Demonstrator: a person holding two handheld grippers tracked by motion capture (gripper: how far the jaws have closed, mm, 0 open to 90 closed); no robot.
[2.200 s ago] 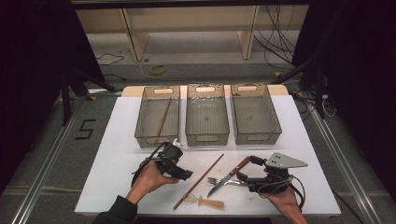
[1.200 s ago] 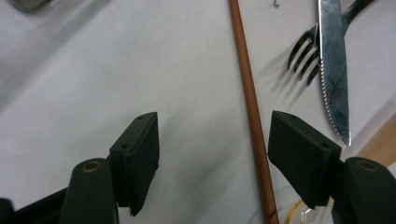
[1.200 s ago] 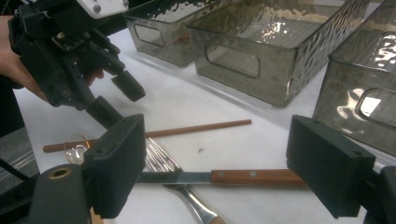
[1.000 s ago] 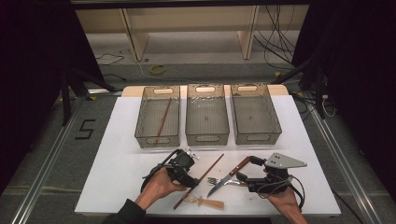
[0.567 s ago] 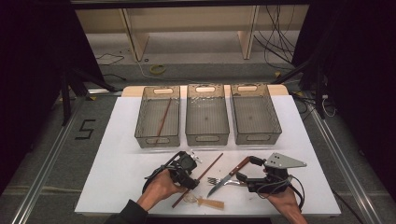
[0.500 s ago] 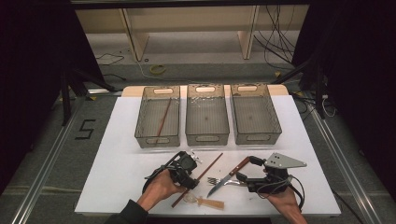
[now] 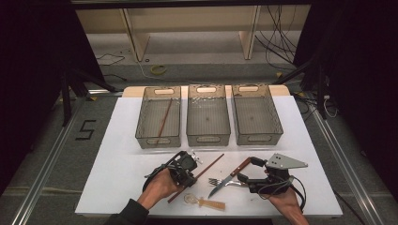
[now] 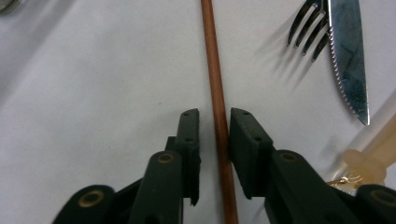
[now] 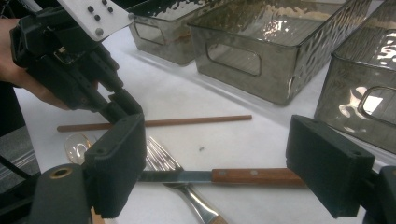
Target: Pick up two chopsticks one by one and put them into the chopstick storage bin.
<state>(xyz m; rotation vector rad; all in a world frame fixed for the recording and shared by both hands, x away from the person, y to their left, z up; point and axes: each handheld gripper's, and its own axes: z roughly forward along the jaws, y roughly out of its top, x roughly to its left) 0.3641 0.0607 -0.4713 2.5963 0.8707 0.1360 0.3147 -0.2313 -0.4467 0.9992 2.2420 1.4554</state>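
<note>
Our left gripper (image 8: 214, 135) has just been closing narrow around the thin reddish-brown wooden chopstick (image 8: 215, 93); our right gripper's (image 9: 233, 168) fingers gape wide.

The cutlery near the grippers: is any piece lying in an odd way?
Yes. The knife lies crossed over the fork, its blade on the fork's neck, so they overlap. The brown chopstick lies alone, between the left hand-held gripper's jaws, which have just been closing.

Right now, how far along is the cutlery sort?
Done: one chopstick lies in the left bin. In hand: the left tool has just been closing around the second chopstick on the table; a thin gap on one side, so not clamped. Left: the knife, fork and spoon lie on the table; middle bin and right bin look empty. The right tool is open over the knife.
</note>
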